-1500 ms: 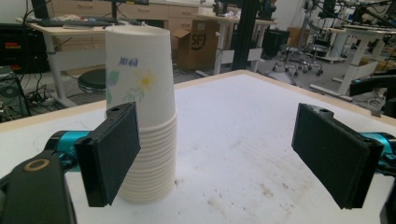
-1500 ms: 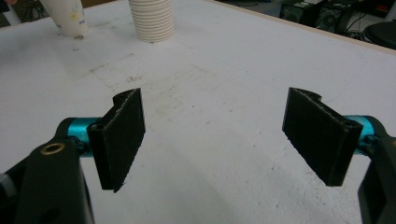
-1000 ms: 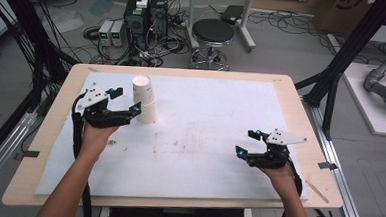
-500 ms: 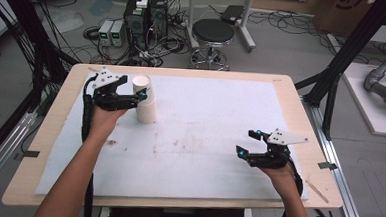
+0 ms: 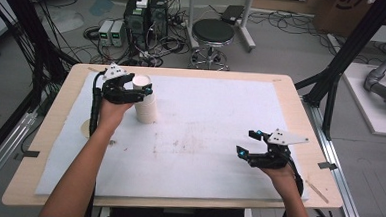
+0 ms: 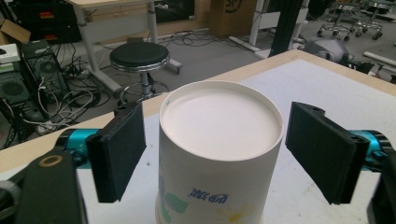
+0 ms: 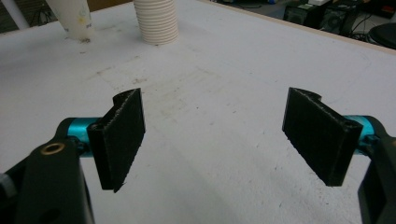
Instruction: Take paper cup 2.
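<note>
A stack of white paper cups [image 5: 147,110] stands upside down on the white mat at the far left. Its top cup [image 6: 222,121] bears a blue, green and yellow print. My left gripper [image 5: 143,88] straddles the top of the stack. Its jaws have just been closing, and a gap still shows between each pad and the cup wall in the left gripper view [image 6: 219,154]. My right gripper [image 5: 247,143] rests low over the mat near the front right. It is open with nothing between its pads [image 7: 219,135]. The stack's ribbed rims [image 7: 156,21] show far off in that view.
A white mat [image 5: 206,109] covers most of the wooden table [image 5: 301,109]. Another printed white cup [image 7: 70,18] stands left of the stack in the right gripper view. A stool [image 5: 212,34], computers and cables lie on the floor beyond the far edge.
My left gripper has moved away from me and to the right, from beside the cup stack to around its top, and its jaws have narrowed. The right gripper has kept still.
</note>
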